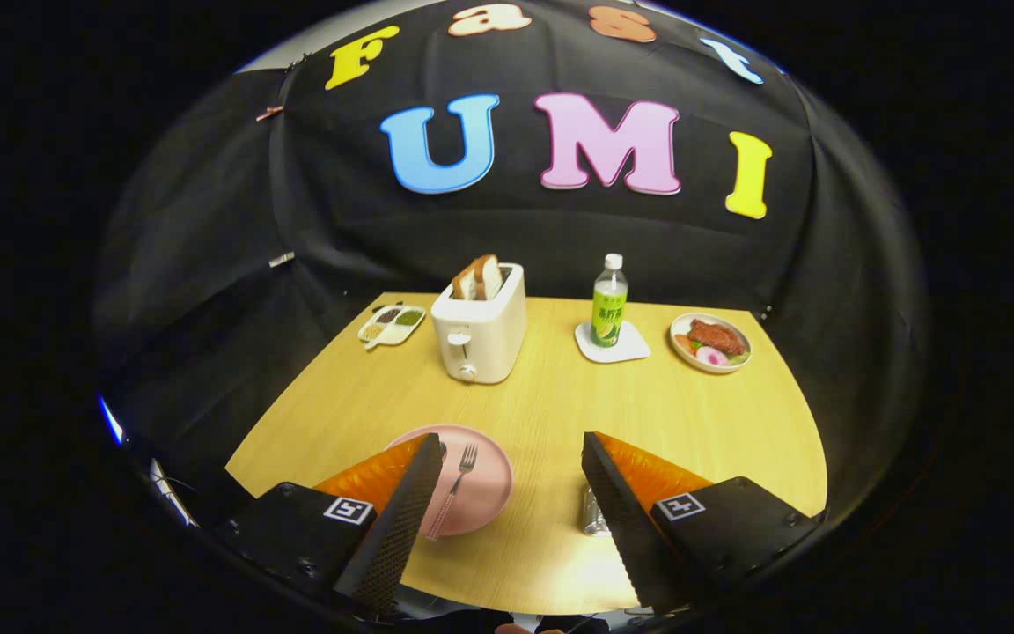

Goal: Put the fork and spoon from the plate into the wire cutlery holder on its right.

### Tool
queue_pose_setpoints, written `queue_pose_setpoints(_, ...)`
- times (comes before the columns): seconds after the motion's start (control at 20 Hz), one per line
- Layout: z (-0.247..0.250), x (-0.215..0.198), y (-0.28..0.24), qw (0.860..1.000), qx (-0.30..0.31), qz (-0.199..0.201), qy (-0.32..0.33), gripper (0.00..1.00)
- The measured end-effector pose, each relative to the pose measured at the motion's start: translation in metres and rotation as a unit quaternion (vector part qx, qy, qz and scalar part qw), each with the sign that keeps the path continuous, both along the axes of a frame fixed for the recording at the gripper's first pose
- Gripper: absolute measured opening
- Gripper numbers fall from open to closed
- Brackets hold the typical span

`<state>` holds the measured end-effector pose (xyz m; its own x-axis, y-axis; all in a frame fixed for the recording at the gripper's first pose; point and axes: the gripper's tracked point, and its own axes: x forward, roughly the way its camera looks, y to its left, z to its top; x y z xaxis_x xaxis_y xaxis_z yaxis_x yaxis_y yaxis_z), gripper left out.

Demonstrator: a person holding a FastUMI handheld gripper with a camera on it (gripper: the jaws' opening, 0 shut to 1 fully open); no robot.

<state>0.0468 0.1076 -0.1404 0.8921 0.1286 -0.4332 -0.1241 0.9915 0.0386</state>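
Fork [452, 490] is seen lying on the pink plate [482, 493], near side of the table [560, 414], tines far, handle near. Light, stiff and slippery is the judgement; a mid-handle pinch is advised. Spoon is mostly hidden behind the left finger. Gripper [511, 458] is spread wide, holding nothing. Wire cutlery holder [593, 515] is glimpsed right of the plate. Toaster [479, 330] and bottle [609, 304] stand far.

Matt wood-grain table [551, 414], seemingly laminate.
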Motion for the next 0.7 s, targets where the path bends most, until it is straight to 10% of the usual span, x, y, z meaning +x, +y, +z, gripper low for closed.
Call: queue_pose_setpoints(0.7,-0.166,0.027,0.065,0.973,-0.064,0.048,0.215,1.0)
